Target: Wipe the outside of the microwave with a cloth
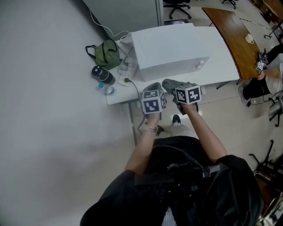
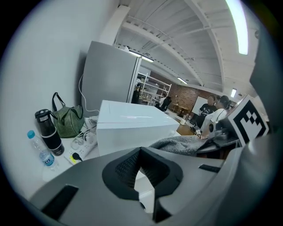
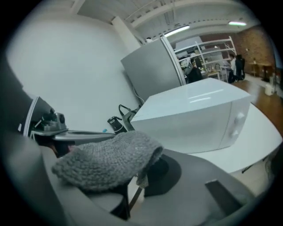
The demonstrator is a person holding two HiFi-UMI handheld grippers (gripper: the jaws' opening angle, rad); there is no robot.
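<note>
White microwave (image 1: 170, 48) sits on the white worktop (image 1: 221, 66), door and knobs facing the person's right, back towards the wall. Both grippers are held side by side at the near edge of the worktop, just in front of the microwave and not touching it. Right gripper (image 1: 171, 84) is clamped on a grey knitted cloth (image 3: 106, 161): one edge is pinched between the jaws, and the rest flops over the left-hand jaw in the right gripper view. Left gripper (image 1: 152, 87) has its jaws together with nothing between them; its black pads (image 2: 126, 170) meet at the tips, with a thin slit of worktop showing behind. In the left gripper view the cloth pokes in from the right, just beside the left gripper. Left of the microwave, near the wall, are a green striped bag (image 1: 106, 53), a dark flask (image 1: 102, 75), a small water bottle with a blue cap (image 1: 106, 89) and a power strip (image 1: 124, 73) with a cable plugged in. A grey cabinet (image 1: 124, 13) stands behind the worktop. A wooden table (image 1: 232, 31) stands off to the right, well apart, with a seated person (image 1: 265, 75) beside it.
</note>
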